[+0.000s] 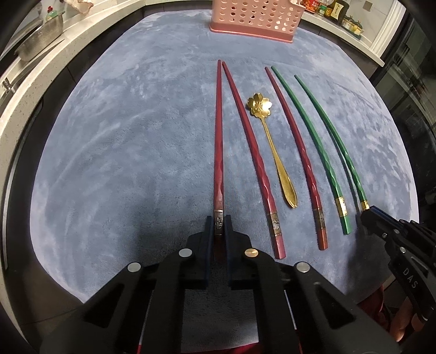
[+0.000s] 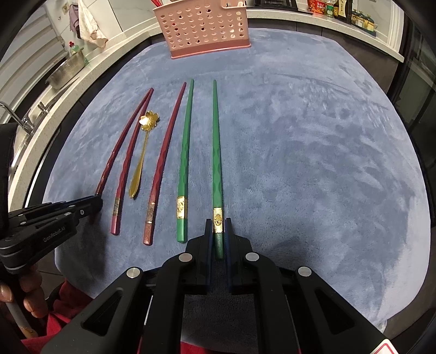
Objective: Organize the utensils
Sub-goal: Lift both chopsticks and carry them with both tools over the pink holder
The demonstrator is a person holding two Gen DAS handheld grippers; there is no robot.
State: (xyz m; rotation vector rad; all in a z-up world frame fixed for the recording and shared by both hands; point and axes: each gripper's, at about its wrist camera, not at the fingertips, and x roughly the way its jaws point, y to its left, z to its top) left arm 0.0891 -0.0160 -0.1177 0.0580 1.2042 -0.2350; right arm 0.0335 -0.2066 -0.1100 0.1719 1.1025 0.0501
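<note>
Pinching a red chopstick (image 1: 218, 141) in the left gripper (image 1: 218, 226) and a green chopstick (image 2: 216, 152) in the right gripper (image 2: 218, 228) (fingers clamped narrow); leaving three chopsticks and the gold spoon (image 1: 272, 147) lying on the table (image 1: 122, 163), pink basket (image 1: 253, 19) awaiting.

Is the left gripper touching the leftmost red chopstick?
Touching: left wrist view shows the left gripper closed on the leftmost red chopstick, at its banded end.

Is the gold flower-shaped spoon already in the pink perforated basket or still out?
Out. The gold flower-shaped spoon lies flat on the blue cloth, between red chopsticks, short of the pink perforated basket.
</note>
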